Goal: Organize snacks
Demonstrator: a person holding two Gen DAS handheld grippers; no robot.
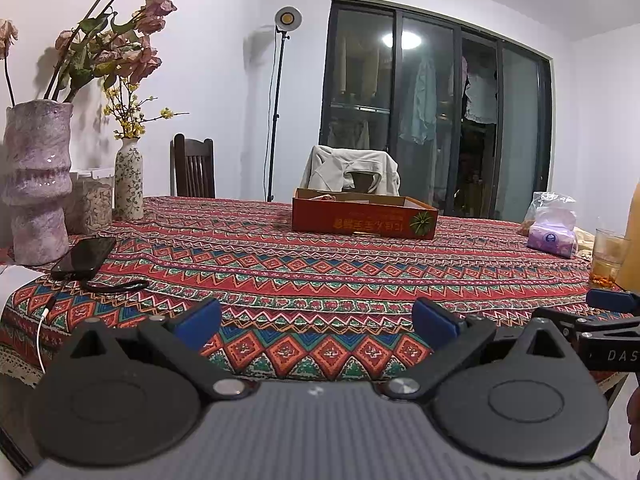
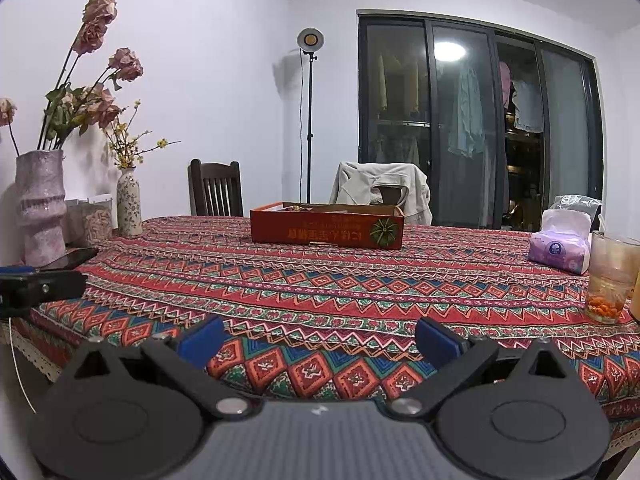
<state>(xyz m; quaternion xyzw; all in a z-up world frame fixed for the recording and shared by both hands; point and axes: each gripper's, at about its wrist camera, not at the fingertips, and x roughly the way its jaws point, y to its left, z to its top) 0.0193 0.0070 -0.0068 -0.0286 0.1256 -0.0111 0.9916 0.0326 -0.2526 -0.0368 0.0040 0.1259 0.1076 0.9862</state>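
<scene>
A shallow red cardboard box [image 1: 362, 220] with snack packets inside stands far across the patterned tablecloth [image 1: 320, 276]; it also shows in the right wrist view [image 2: 326, 232]. My left gripper [image 1: 316, 320] is open and empty over the table's near edge. My right gripper [image 2: 318, 340] is open and empty, also over the near edge. The right gripper's finger shows at the right of the left wrist view [image 1: 612, 300]; the left gripper shows at the left of the right wrist view [image 2: 40, 284].
Two flower vases [image 1: 38, 184], a clear jar [image 1: 90, 204] and a black phone [image 1: 84, 258] with a cable sit at the left. A tissue pack [image 2: 560, 246], a plastic bag [image 1: 552, 208] and a glass of drink [image 2: 610, 280] stand at the right. Chairs stand behind the table.
</scene>
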